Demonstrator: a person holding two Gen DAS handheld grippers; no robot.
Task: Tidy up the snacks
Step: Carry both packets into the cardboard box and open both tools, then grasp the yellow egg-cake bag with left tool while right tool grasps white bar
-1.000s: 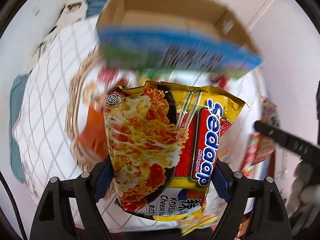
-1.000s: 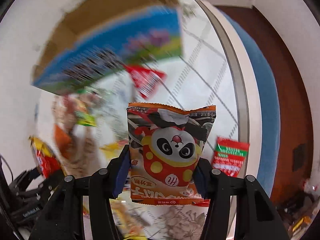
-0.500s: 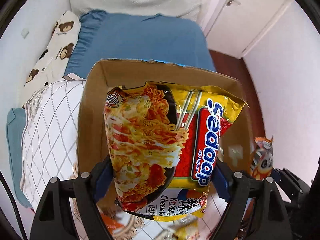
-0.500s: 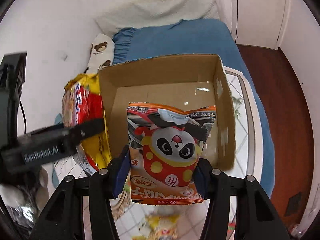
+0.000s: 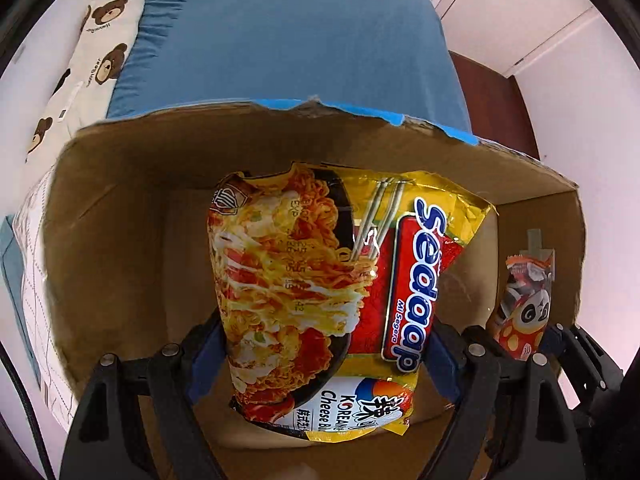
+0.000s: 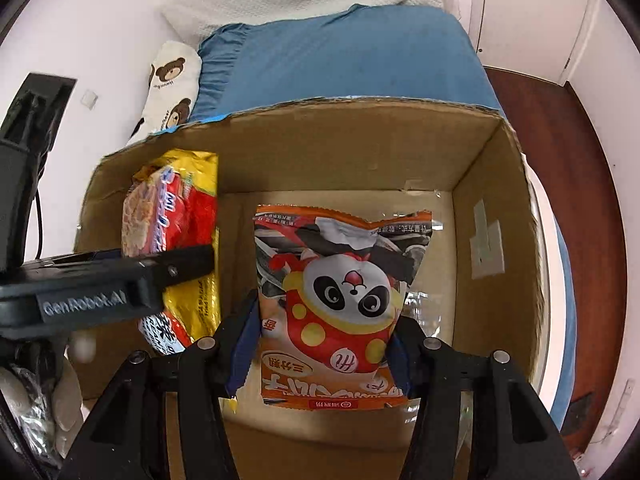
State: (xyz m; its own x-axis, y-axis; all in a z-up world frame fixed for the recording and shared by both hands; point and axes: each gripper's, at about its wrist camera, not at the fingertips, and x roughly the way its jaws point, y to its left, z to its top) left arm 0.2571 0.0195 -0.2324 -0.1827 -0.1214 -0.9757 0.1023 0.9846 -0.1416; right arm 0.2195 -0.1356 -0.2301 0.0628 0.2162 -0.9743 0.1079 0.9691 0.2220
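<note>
The left gripper [image 5: 324,344] has its blue-padded jaws clamped wide across the lower half of a yellow and red foil packet of Sedaap instant noodles [image 5: 320,280], which stands upright between them. The packet hangs inside an open brown cardboard box with a torn blue outer rim [image 5: 120,208]; its lower edge looks clear of the box floor, though the angle makes that hard to judge.

The right gripper [image 6: 324,348] is closed more narrowly on an orange snack bag printed with a panda [image 6: 340,296], pads pressing both side edges, the bag upright and also down inside the box. In the right wrist view the noodle packet sits at nine o'clock from the panda bag, near but apart. In the left wrist view the panda bag shows at three o'clock, near the box's right wall.

Beyond the box, at twelve o'clock, lies a blue pillow [image 6: 340,56], with a cream bear-print cushion [image 6: 172,80] at ten o'clock.
</note>
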